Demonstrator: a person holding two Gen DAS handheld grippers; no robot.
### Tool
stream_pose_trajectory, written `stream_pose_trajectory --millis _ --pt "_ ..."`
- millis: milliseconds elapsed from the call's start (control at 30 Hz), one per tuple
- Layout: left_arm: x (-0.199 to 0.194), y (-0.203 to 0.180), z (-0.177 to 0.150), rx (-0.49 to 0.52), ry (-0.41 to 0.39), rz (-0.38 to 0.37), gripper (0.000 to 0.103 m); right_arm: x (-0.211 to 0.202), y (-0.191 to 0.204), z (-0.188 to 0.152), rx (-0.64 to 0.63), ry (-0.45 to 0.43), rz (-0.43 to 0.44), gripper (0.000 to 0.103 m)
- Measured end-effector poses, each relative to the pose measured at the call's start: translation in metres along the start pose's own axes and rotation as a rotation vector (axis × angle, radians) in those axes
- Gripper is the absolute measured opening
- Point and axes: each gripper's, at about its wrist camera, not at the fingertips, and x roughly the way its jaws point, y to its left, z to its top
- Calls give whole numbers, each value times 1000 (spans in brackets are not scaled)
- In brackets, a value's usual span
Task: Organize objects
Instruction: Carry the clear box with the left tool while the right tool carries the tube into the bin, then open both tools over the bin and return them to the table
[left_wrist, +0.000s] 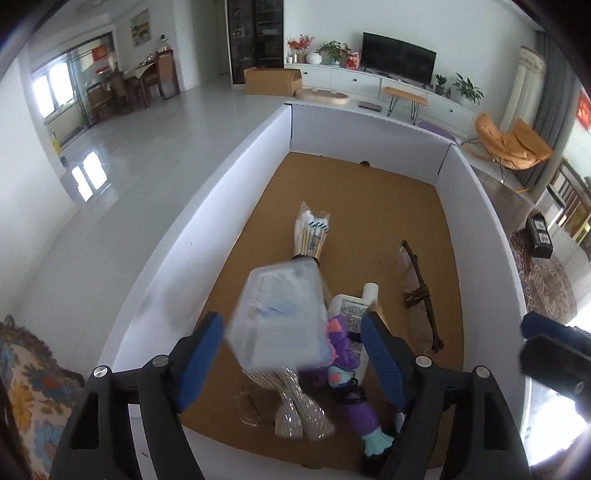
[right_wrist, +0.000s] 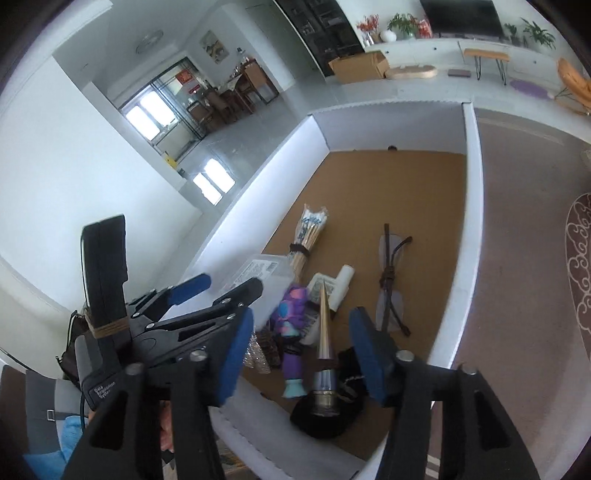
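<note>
Enclosure: a white-walled tray (left_wrist: 192, 229) with a cork-brown floor carries all the objects.
Clear box: a transparent plastic box (left_wrist: 279, 317), blurred, sits between the left gripper (left_wrist: 293, 354) fingers near the tray's near edge; whether the pads touch it cannot be told.
Left fingers: spread wide, blue pads either side of the box.
Right fingers: the right gripper (right_wrist: 301, 350) is also spread, hovering over the near edge with nothing between the pads.
Under the box: a cellophane bundle of wooden sticks (left_wrist: 312, 232) runs from the near edge toward the tray's middle.
Beside it: a purple toy (left_wrist: 347, 354) lies across a white tube (left_wrist: 364, 299), both just right of the box.
Near edge, right: a metal cone on a dark base (right_wrist: 325, 339) points toward the far wall, seen from the right wrist.
Right side: clear glasses with brown arms (left_wrist: 415, 291) lie apart from the pile, toward the right wall.
Surroundings: a cardboard box (left_wrist: 271, 79) and a TV (left_wrist: 397, 57) stand beyond the far wall.
</note>
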Motion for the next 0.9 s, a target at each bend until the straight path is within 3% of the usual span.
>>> stream_pose_trajectory --millis 100,200,300,333,367,400,467,533,600,700,800,900 --pt "-6 -8 -2 -20 -37 -22 76 -17 -12 -3 -26 -60 -41 70" --pt "-22 -40 -1 4 -77 -82 76 -47 -34 -9 -35 -172 -126 82" --pt "-49 -98 -8 112 -109 -216 79 -81 -76 -29 -35 -301 -302 98" --pt "-57 -116 -12 152 -115 -258 84 -90 -89 -37 -27 -325 -370 99" --pt "-65 -138 -17 195 -119 -303 95 -97 -107 -47 -20 -341 -444 99" --pt "-71 -158 -23 231 -117 -345 103 -101 -129 -58 -10 -341 -521 99" --pt "-73 -205 -41 313 -86 -450 103 -112 -182 -87 36 -300 -706 99" --pt "-57 -253 -60 384 -4 -510 103 -122 -225 -115 107 -262 -824 99" --pt "-35 -283 -73 413 36 -509 103 -134 -255 -137 176 -237 -877 99" --pt "17 -322 -83 430 71 -435 103 -153 -295 -156 291 -215 -919 99" --pt "52 -352 -84 441 58 -358 103 -164 -319 -165 394 -217 -909 99" --pt "68 -369 -80 454 60 -355 103 -158 -337 -169 474 -175 -890 99"
